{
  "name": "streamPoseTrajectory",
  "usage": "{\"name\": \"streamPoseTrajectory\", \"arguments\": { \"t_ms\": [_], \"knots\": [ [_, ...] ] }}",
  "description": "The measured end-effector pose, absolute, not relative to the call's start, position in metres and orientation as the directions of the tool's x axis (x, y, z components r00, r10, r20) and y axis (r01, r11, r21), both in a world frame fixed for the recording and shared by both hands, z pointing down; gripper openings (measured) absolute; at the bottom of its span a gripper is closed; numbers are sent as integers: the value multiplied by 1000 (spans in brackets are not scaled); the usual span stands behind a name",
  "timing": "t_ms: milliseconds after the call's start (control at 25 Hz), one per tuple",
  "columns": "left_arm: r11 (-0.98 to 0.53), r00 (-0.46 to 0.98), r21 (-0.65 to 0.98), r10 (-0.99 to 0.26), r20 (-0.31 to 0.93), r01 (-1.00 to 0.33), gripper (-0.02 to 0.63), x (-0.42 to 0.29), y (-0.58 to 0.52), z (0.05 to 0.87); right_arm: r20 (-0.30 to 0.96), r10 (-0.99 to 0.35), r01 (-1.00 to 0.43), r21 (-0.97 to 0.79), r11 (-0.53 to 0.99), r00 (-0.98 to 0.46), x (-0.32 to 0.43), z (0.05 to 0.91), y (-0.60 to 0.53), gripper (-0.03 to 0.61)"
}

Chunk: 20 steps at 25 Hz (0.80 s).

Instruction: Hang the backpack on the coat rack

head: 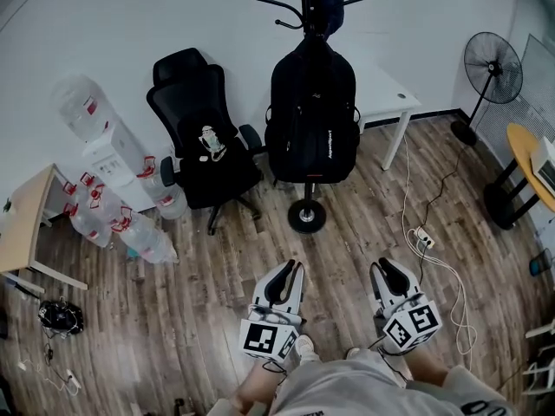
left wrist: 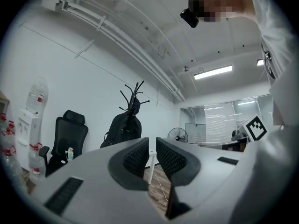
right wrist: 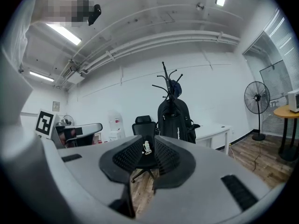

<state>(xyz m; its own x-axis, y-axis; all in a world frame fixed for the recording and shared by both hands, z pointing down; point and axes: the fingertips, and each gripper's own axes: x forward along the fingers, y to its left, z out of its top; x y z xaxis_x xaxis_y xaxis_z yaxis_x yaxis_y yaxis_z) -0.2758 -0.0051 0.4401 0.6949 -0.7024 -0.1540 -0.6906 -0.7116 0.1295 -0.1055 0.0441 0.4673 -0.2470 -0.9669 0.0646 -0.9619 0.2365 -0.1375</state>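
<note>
Backpack [head: 312, 111] hangs upright on coat rack [head: 306, 216], top up

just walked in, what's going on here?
A person holds a gripper in each hand, facing a coat rack across a wooden floor. The black backpack already hangs on the rack, beside a black office chair. The left gripper and the right gripper are both well short of the rack and empty, each with its jaws a little apart and nothing between them. The hanging looks done.
</note>
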Motion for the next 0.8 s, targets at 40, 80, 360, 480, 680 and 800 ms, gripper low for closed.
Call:
{"name": "streamPoseTrajectory", "arguments": {
  "t_ms": [40,80,360,480,680,800],
  "knots": [
    [-709,692,129,-705,-155,-693,55,-276,-2,441,63,-966,-960,-143,240,-251,-104,468,47,84],
    [-708,691,128,-705,-160,-694,55,-274,2,441,61,-965,-959,-145,243,-254,-102,470,50,83],
    [-702,680,117,-710,-181,-702,52,-253,31,431,48,-969,-966,-110,235,-241,-72,461,82,80],
    [-705,682,101,-707,-188,-702,52,-236,50,425,33,-970,-965,-113,235,-240,-54,458,101,80],
    [-689,670,75,-720,-181,-721,48,-201,89,419,9,-965,-956,-137,260,-264,-23,455,134,71],
    [-658,642,70,-749,-167,-750,37,-190,111,422,11,-956,-945,-160,287,-292,-12,460,152,71]
  ]
}}
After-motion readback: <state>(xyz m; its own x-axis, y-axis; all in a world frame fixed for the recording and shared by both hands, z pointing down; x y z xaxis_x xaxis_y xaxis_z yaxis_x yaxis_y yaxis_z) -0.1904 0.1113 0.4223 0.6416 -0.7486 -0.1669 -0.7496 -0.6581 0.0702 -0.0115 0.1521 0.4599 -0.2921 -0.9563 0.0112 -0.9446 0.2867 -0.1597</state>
